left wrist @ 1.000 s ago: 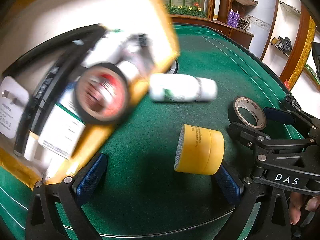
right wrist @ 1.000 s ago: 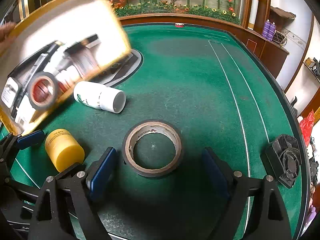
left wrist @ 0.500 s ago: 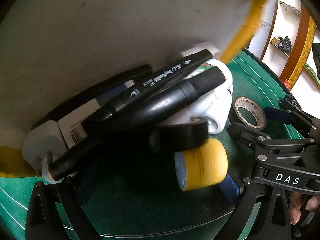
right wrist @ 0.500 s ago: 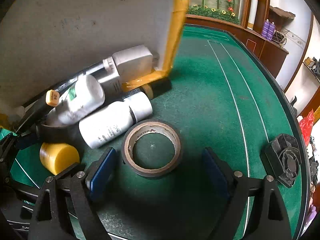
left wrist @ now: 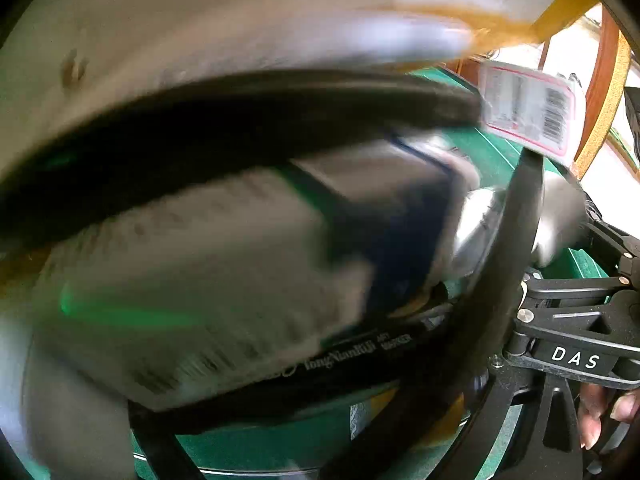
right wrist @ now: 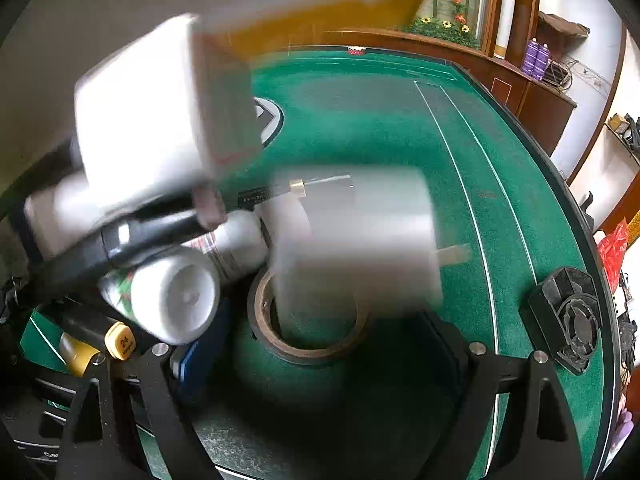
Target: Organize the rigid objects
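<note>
"What's happening over the green felt table (right wrist: 400, 128)?"

"A white box with a yellow rim (right wrist: 328, 8) is tipped up above it, and things are tumbling out in a blur: a white rectangular block (right wrist: 144, 120), a pale roll of clear tape (right wrist: 360, 240), a white plastic bottle (right wrist: 172, 296), black marker pens (left wrist: 360, 356). I'd say it's being emptied so there's something to sort."

"And the grippers?"

"The right gripper (right wrist: 316, 360) sits low near the table's front edge, its jaws spread wide with nothing between the pads. A brown tape ring (right wrist: 308, 340) lies flat on the felt right between them, and the falling roll is coming down over it. The left gripper (left wrist: 304, 456) I can't judge; the pile fills its view, so whether it's open or closed is hidden."

"Why keep them parked there?"

"Probably waiting for the heap to settle. Nothing is sorted yet. The spill is landing on the left side of the table, touching the ring, and a black fan-like part (right wrist: 568, 320) sits alone by the right edge."
</note>
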Tool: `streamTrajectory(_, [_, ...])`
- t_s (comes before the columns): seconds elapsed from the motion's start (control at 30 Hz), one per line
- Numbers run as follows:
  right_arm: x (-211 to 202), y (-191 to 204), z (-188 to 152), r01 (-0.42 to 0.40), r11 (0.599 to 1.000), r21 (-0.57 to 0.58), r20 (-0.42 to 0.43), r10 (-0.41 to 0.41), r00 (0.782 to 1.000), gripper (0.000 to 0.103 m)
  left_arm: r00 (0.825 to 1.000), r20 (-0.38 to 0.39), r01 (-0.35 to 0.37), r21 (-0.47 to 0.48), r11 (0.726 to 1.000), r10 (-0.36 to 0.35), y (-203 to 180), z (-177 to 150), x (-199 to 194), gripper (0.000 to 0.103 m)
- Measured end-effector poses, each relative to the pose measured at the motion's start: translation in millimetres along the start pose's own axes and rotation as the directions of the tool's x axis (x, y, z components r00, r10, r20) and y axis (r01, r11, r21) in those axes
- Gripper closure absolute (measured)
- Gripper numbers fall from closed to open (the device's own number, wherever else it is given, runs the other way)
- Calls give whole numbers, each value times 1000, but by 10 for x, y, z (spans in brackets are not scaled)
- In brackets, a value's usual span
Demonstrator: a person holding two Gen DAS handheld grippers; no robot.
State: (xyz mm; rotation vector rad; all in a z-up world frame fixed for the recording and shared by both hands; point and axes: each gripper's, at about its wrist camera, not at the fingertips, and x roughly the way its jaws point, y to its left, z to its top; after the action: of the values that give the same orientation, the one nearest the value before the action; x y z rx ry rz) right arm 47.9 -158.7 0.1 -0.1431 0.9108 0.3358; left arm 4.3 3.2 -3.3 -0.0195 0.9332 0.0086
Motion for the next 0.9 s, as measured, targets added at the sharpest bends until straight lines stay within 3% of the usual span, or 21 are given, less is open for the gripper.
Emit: streamTrajectory(0.9, [22, -17, -29, 6, 1000, 4, 2, -6, 1000, 13, 1000, 4, 0, 3, 1000, 0, -24, 23, -18, 0])
